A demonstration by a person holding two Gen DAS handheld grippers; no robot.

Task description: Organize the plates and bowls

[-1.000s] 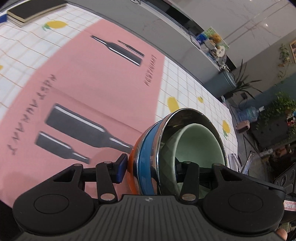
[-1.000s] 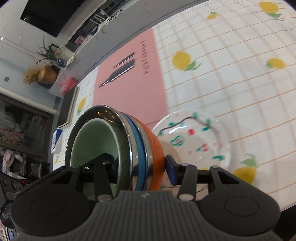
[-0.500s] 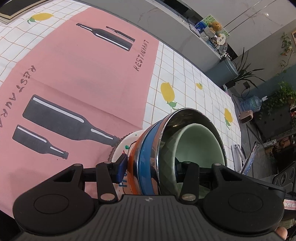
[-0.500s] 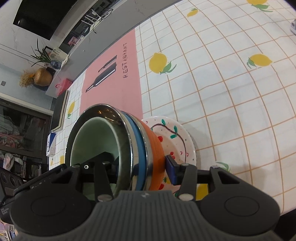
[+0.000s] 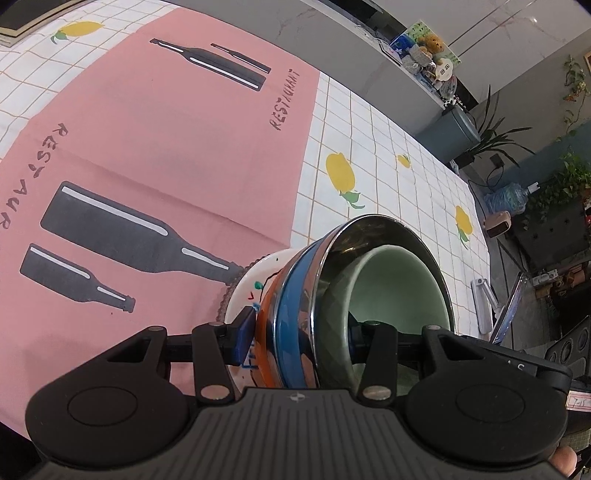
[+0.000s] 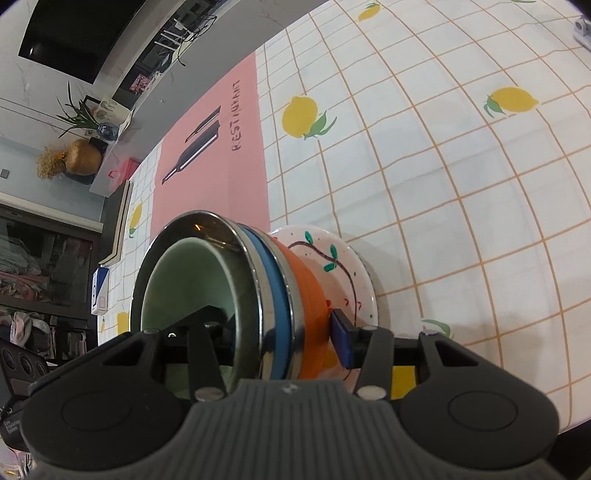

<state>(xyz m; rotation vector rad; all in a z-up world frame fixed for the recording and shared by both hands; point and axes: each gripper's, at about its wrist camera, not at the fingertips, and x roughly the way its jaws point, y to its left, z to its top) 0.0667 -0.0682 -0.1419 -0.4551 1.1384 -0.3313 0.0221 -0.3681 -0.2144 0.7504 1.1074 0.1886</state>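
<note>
A nested stack of bowls lies between both grippers: an orange bowl [image 5: 266,321] outermost, a blue steel-rimmed bowl [image 5: 291,295] in it, and a pale green bowl [image 5: 391,288] innermost. My left gripper [image 5: 299,332] is shut on the stack's wall, one pad on the orange outside, the other finger inside the green bowl. My right gripper [image 6: 279,334] clamps the opposite wall the same way. The orange bowl [image 6: 306,288] sits just over a white plate [image 6: 332,258] painted with cherries; I cannot tell whether it touches. The plate [image 5: 255,273] also shows in the left wrist view.
A pink placemat [image 5: 166,140] printed with bottles lies to the left of the plate on the lemon-patterned tablecloth [image 6: 443,166]. A dark book [image 5: 22,14] lies at the far left corner. A small white object [image 5: 482,306] sits by the table's right edge.
Both grippers carried the stack down and across to the cherry plate, which now shows under the orange bowl in the left wrist view. The grips have not changed.
</note>
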